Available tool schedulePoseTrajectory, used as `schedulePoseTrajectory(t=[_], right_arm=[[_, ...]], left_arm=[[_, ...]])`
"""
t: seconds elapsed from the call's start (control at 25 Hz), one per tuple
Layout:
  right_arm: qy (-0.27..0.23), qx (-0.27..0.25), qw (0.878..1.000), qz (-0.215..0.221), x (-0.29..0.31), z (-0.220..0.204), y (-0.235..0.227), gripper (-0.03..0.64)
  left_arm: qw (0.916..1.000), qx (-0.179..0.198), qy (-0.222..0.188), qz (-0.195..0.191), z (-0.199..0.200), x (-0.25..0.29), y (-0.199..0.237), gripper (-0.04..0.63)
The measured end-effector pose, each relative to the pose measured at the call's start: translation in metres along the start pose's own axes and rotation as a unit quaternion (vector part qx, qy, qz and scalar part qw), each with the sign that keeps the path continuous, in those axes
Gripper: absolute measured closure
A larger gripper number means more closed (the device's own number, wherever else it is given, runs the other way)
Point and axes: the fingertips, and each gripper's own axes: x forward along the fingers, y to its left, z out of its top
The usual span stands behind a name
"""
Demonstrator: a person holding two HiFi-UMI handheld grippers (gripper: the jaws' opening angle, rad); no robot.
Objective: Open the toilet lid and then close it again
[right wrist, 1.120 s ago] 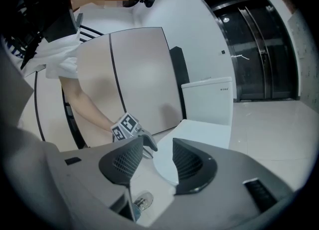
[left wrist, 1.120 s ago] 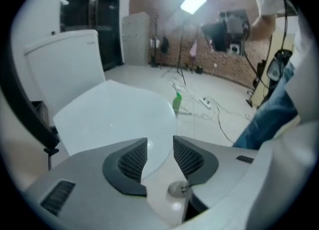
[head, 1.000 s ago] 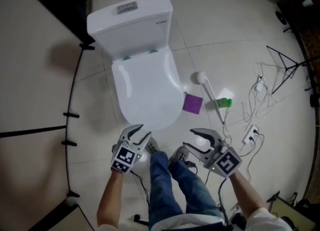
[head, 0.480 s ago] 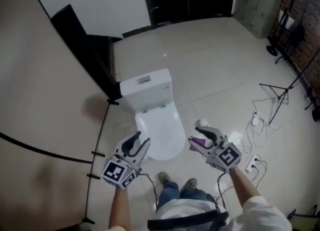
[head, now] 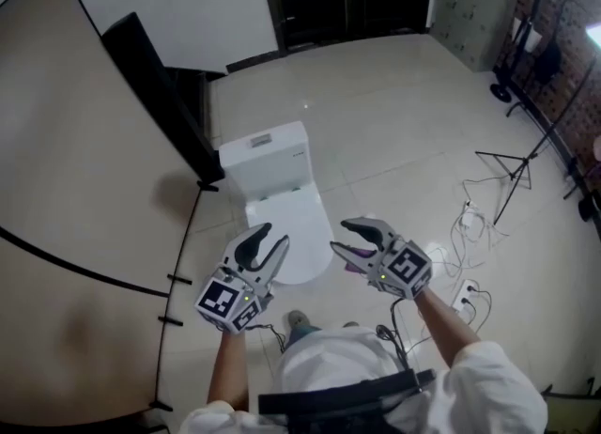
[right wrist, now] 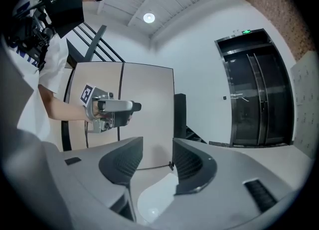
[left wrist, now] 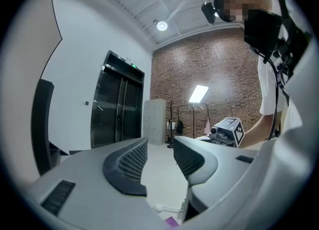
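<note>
The white toilet (head: 266,162) stands on the tiled floor against a beige partition, its lid (head: 299,219) down. Both grippers are held high above the floor, in front of the bowl and apart from it. My left gripper (head: 269,239) is open with nothing between its fingers; in the left gripper view (left wrist: 159,157) it points level across the room. My right gripper (head: 338,236) is open and empty too. In the right gripper view (right wrist: 157,159) the closed lid (right wrist: 152,196) shows far below the jaws, and the left gripper (right wrist: 107,108) is seen to the left.
A beige partition (head: 84,235) with black stands runs along the left. Cables and a power strip (head: 467,293) lie on the floor at right, near a thin black tripod (head: 512,174). A purple thing (left wrist: 172,221) and a white handle (left wrist: 167,208) lie beside the toilet. Dark lift doors (left wrist: 112,107) stand ahead.
Both grippers have risen well above the toilet and the head camera has lifted, so the toilet now looks small and far below. The lid stays down; both jaws stay open.
</note>
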Motion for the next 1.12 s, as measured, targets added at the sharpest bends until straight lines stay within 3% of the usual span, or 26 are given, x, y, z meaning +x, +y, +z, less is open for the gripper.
schedulePoseTrajectory(t=[0.44,0.68,1.12], right_arm=[[-0.017,-0.006,1.0,-0.01,-0.015,0.004,0.0,0.437],[-0.018,-0.002,1.0,-0.007,-0.016,0.0,0.005,0.437],[-0.013,-0.028,0.998,-0.055,-0.003,0.004,0.025,0.437]], left_arm=[[0.9998,0.012,0.009,-0.015,-0.003,0.012,-0.017,0.445],[0.9998,-0.001,-0.014,-0.013,0.0,0.01,-0.018,0.442],[0.999,0.033,0.002,-0.032,0.003,-0.005,0.005,0.443]])
